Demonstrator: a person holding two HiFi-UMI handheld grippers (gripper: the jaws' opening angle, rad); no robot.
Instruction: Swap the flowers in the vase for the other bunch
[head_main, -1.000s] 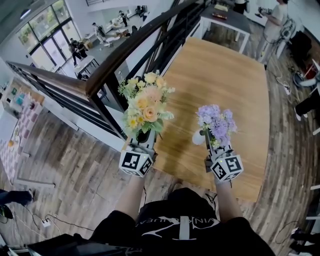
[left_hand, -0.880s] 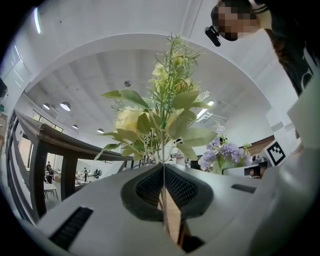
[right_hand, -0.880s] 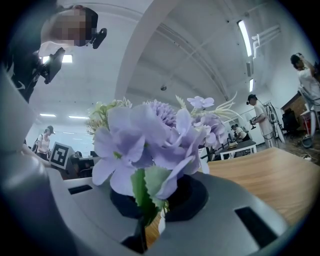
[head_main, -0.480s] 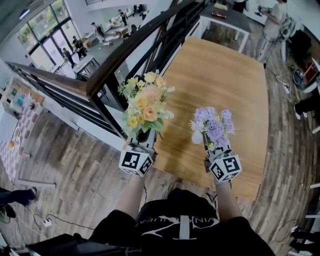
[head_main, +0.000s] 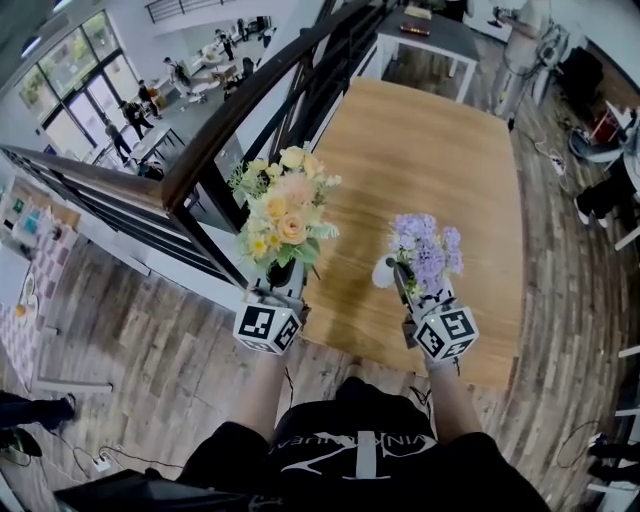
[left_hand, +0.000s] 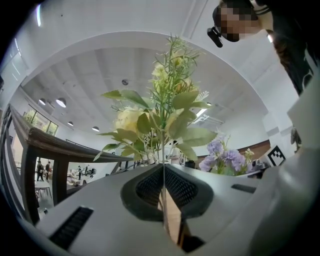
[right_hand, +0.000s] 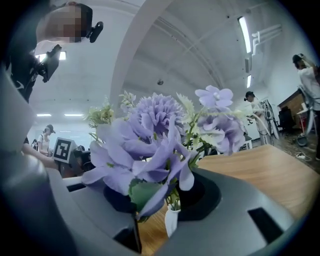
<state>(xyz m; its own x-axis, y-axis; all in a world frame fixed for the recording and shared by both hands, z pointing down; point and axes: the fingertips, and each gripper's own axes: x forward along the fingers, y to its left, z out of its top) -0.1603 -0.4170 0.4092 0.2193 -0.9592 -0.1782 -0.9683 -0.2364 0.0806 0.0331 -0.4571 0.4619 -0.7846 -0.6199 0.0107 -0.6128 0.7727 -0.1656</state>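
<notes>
**A:** How is the scene laid out, largest thing first?

**B:** A long light wooden surface (head_main: 440, 150) is seen ahead. Off its near left edge, a bunch of yellow and peach flowers (head_main: 283, 215) is held upright, its stems clamped in the tightly closed left tongs (head_main: 281, 284). A smaller bunch of lilac flowers (head_main: 425, 248) is stood in a small white vase (head_main: 384, 273) near the front edge of the surface.

**A:** And the right tongs?

**B:** The right tongs (head_main: 410, 288) have just been opening. The jaws are seen apart, with the lilac stems and the vase's neck between them, but nothing is gripped.

**A:** How is the release best finished?

**B:** Probably the jaws should first be spread clear of the stems. The tongs should then be drawn straight back and kept level, so that no petals are snagged and the light vase is not tipped.
</notes>
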